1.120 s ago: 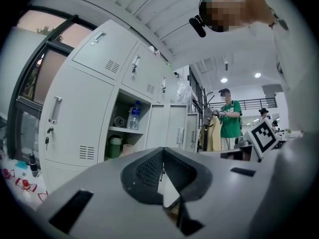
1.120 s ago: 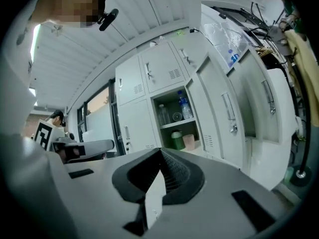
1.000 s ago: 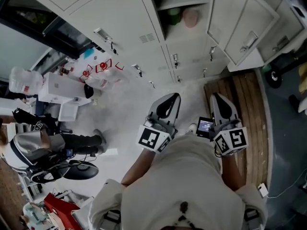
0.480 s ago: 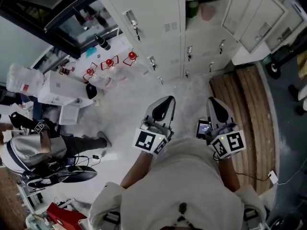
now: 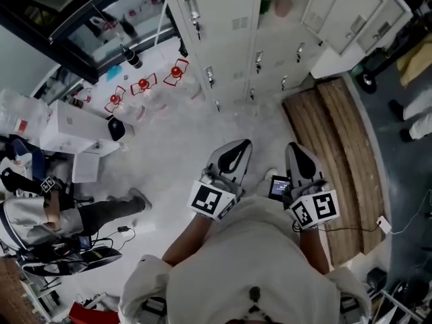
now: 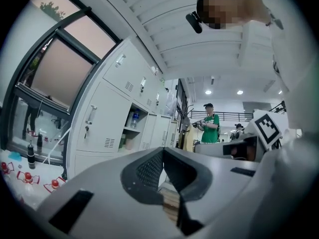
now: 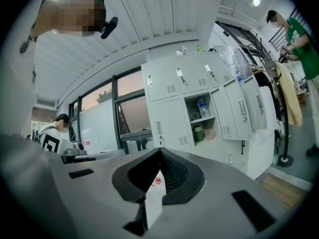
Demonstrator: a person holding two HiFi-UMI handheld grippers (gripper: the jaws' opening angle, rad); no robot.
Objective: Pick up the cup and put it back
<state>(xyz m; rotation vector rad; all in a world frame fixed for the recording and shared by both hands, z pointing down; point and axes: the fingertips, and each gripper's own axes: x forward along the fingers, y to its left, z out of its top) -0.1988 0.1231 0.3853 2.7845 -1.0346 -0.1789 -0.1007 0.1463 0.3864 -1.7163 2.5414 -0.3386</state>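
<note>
Bank of white metal lockers [image 5: 223, 39] fills the upper middle of the head view. Brown slatted wooden platform [image 5: 337, 140] on the floor, right of centre. Grey left gripper [image 5: 244, 146] and grey right gripper [image 5: 294, 148] are side by side at lower centre, tips toward the lockers, each with its jaws pressed together and nothing between them. Small pink cup [image 5: 284, 6] stands in an open locker compartment at the top edge, just beside a green container [image 5: 266, 4], well apart from both grippers.
</note>
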